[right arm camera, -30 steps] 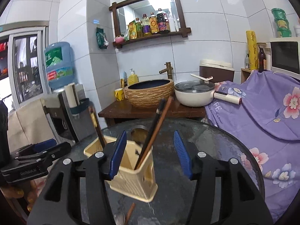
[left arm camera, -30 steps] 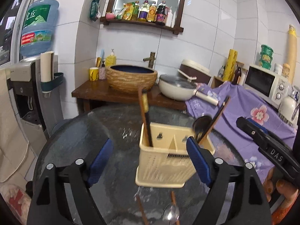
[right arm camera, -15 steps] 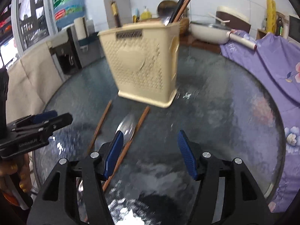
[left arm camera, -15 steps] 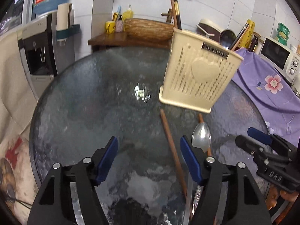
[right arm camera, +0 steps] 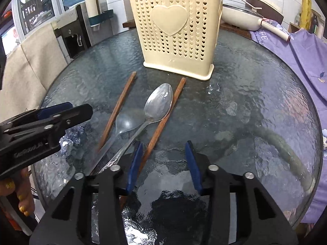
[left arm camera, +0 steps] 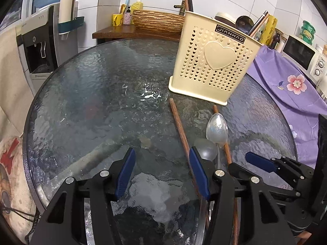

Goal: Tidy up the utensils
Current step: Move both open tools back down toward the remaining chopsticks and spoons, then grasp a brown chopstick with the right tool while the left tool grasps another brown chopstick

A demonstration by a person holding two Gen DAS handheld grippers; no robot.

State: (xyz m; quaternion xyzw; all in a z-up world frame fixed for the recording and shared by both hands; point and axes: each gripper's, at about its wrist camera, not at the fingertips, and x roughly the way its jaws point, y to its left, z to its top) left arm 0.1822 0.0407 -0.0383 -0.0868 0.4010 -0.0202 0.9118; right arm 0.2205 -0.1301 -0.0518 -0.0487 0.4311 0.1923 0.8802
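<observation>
A cream utensil holder (left arm camera: 214, 61) (right arm camera: 175, 30) stands on the round glass table (left arm camera: 92, 102) (right arm camera: 255, 102) with chopsticks and a ladle in it. In front of it lie two brown chopsticks (right arm camera: 120, 106) (right arm camera: 163, 120), a metal spoon (right arm camera: 158, 102) (left arm camera: 216, 128) and a clear plastic spoon (right arm camera: 124, 122). My left gripper (left arm camera: 161, 171) is open and empty, low over the table left of the utensils. My right gripper (right arm camera: 163, 163) is open and empty, just behind the right chopstick's near end.
A wooden counter (left arm camera: 122, 32) with a woven basin (left arm camera: 157, 20) and a pan (right arm camera: 241, 16) stands behind the table. A water dispenser (left arm camera: 47, 40) is at the left. A purple floral cloth (left arm camera: 290, 81) covers the surface at right.
Both grippers have dropped from above the holder and pulled back to the table's near side. The view now looks down on the loose chopsticks and spoons.
</observation>
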